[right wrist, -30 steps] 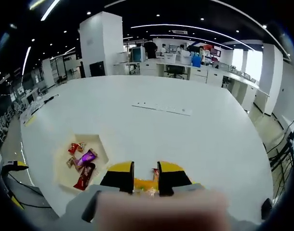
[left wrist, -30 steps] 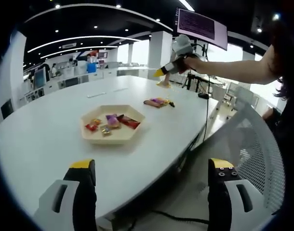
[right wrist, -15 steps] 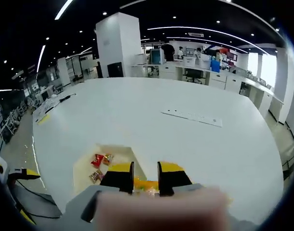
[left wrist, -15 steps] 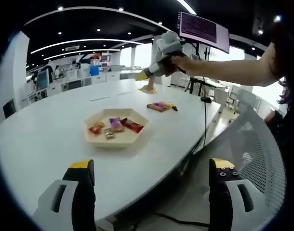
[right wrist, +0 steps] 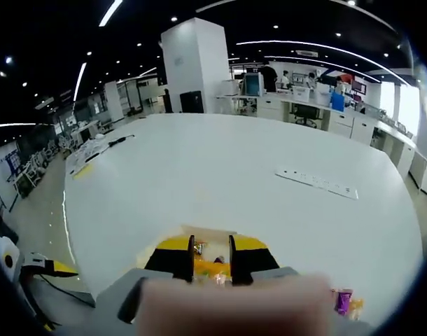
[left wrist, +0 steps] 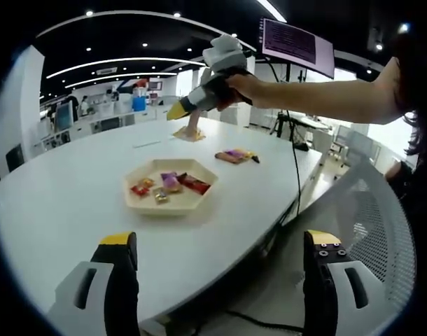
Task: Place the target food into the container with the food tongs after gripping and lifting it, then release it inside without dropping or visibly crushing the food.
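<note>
Left tool (left wrist: 217,280) sits low at the near edge of the big white oval counter (left wrist: 66,189), its yellow-tipped jaws spread wide apart with nothing between them. Out in the middle of the counter is the shallow beige hexagonal tray (left wrist: 171,187), and inside it lie several wrapped snacks (left wrist: 170,183), red, purple and gold among them. Beyond the tray, to the right, a small cluster of purple and yellow wrapped snacks (left wrist: 234,155) lies loose on the counter.

Up high, in the left gripper view, the right tool (left wrist: 177,112) is in the air, carried by a person's hand (left wrist: 240,85) with the bare arm reaching in from the right. Hanging from its yellow tips is a flat orange-yellow snack packet (left wrist: 190,133), above the far part of the counter, beyond the tray and not in it.

Right gripper view: right tool (right wrist: 211,253), jaws drawn close together, pinching that orange-yellow packet (right wrist: 211,267) between them. A pale edge of the tray (right wrist: 206,234) peeks just beyond the jaw tips. A purple wrapped snack (right wrist: 343,301) lies at lower right on the counter (right wrist: 220,168). Left tool (right wrist: 51,267) shows at lower left.
</note>
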